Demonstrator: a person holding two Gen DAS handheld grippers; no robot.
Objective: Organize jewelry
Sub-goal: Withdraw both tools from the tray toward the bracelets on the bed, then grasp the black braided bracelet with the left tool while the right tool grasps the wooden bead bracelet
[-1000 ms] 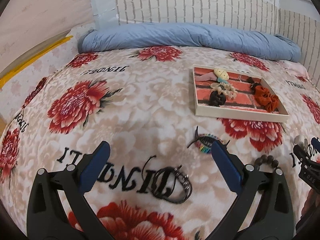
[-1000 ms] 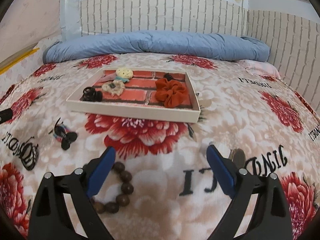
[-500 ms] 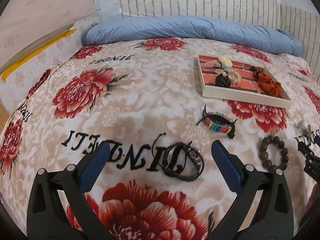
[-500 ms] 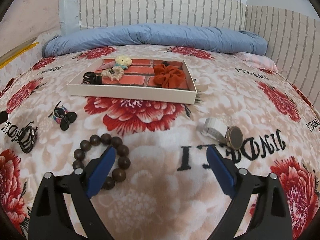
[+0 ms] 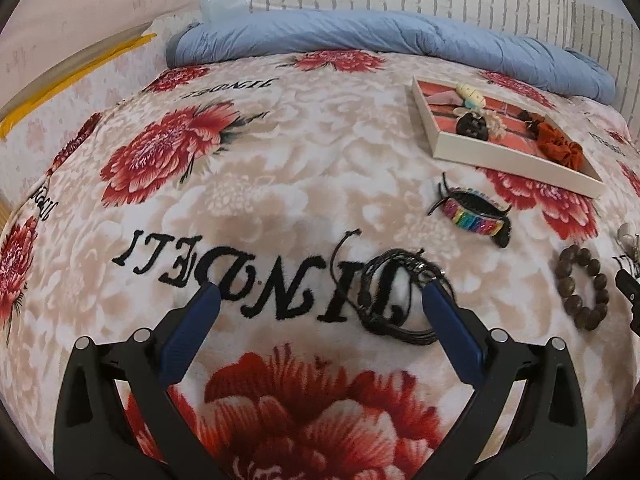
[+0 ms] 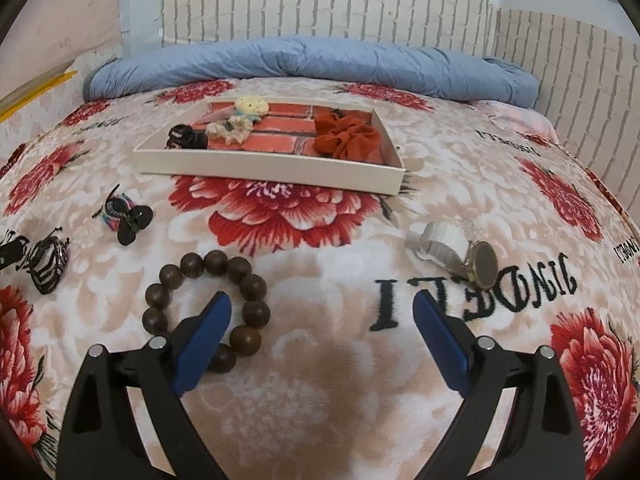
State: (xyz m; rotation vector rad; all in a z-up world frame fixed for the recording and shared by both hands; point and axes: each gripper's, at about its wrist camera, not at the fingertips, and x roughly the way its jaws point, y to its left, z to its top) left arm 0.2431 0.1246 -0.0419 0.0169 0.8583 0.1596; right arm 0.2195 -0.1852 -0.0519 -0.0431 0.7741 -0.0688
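A white tray [image 6: 272, 168] with a brick-print floor lies on the flowered blanket; it holds a red scrunchie [image 6: 346, 136], a black hair tie [image 6: 182, 138] and pale hair pieces. On the blanket lie a black cord bracelet [image 5: 400, 300], a rainbow hair clip [image 5: 474, 216], a brown bead bracelet [image 6: 208, 304] and a silver watch [image 6: 456, 252]. My left gripper [image 5: 320, 300] is open, its right finger over the cord bracelet. My right gripper [image 6: 322, 308] is open, its left finger over the bead bracelet, the watch just beyond its right finger.
A rolled blue quilt [image 6: 304, 64] lies along the head of the bed against a brick-pattern wall. The bed's right side meets the wall [image 6: 580, 80]. A yellow strip [image 5: 76, 80] runs along the left edge of the bed.
Both grippers have drawn back and lifted, so the tray looks farther away. The cord bracelet now sits at my left gripper's right finger, and the bead bracelet at my right gripper's left finger.
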